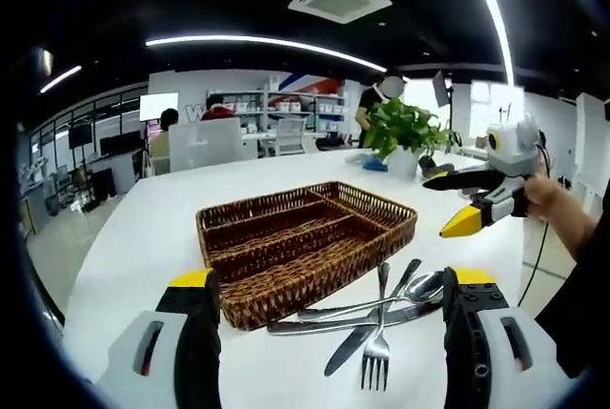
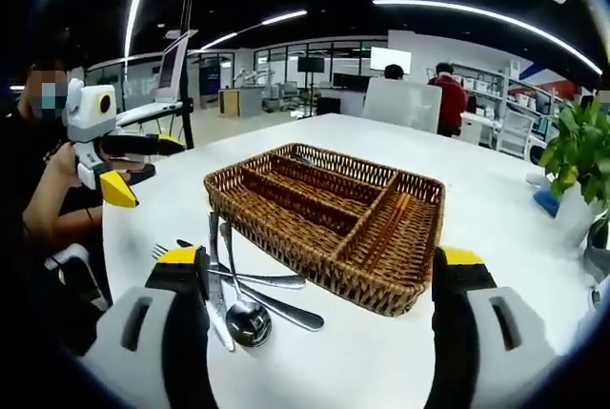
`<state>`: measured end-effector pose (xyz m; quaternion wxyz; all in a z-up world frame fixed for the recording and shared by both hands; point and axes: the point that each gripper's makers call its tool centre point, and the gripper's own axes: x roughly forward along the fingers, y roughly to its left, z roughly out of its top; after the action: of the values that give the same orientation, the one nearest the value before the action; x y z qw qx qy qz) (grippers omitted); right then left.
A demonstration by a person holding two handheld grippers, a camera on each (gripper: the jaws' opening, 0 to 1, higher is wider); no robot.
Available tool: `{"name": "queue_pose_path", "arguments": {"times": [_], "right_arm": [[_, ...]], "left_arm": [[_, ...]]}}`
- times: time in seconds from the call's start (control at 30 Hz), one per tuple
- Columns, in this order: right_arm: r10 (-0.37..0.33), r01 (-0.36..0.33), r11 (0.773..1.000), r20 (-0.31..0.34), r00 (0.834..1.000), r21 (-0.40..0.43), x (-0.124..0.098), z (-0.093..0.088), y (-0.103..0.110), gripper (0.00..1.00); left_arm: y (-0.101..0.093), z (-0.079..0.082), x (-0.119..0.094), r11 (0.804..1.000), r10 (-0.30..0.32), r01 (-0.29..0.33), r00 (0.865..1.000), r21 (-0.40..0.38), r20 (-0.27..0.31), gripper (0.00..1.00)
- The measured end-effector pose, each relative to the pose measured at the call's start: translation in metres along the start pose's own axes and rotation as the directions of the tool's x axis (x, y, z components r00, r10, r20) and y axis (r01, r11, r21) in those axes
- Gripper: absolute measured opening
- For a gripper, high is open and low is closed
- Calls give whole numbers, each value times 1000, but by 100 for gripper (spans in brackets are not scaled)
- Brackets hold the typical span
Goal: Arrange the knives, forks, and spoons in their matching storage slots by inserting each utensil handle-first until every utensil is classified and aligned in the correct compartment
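The utensils lie loose in a small heap on the white counter (image 1: 143, 228), just beside the near edge of the wicker tray (image 1: 303, 237). In the left gripper view a fork (image 1: 378, 347) points its tines toward the camera, a knife (image 1: 367, 333) crosses under it, and a spoon (image 1: 419, 287) rests with its bowl to the right among further handles. In the right gripper view the same heap sits to the left of the tray, with a spoon bowl (image 2: 248, 321) nearest and a fork's tines (image 2: 162, 251) poking out on the far left.

The tray has long slots side by side and one crosswise slot at its end; all of them look empty, so by my reading the sorting has not yet begun and the step in hand is the first pick.

The left tool (image 1: 329, 290) hangs above the counter with its jaws spread wide, holding nothing, the heap lying between and just beyond them. The right tool (image 2: 319, 271) is likewise wide and empty, straddling the tray's near corner; it also appears at the right of the left gripper view, held up off the counter.

The next move likely calls for lowering one tool onto a single utensil, probably the top-lying fork, gripping it so the handle can lead into a slot.
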<state>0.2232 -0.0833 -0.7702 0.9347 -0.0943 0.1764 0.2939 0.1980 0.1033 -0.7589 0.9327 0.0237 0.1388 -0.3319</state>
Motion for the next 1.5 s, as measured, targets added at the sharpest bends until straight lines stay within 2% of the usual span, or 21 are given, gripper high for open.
{"name": "queue_pose_path", "arguments": {"times": [0.27,0.67,0.93,1.1,1.33,1.5], "right_arm": [[11,-11,1000,-2,1000,5,0,-1,3,100],[12,-12,1000,3,1000,21,-3,-3,3,99],[31,-30,997,-16,999,65,-4,-21,10,90],[43,-40,993,-22,999,108,-5,-35,15,80],[71,-62,982,-46,996,180,-5,-59,25,68],[90,-77,974,-51,995,214,-3,-69,31,59]], "left_arm": [[2,2,-3,1000,23,-23,1000,10,1,99],[-1,3,-2,999,18,-17,1000,36,-7,99],[-2,0,0,999,9,-8,1000,46,-8,99],[-5,1,1,998,-1,0,1000,58,12,99],[-8,-1,4,998,-13,13,1000,55,10,99],[-9,-4,5,998,-21,20,1000,55,8,99]]}}
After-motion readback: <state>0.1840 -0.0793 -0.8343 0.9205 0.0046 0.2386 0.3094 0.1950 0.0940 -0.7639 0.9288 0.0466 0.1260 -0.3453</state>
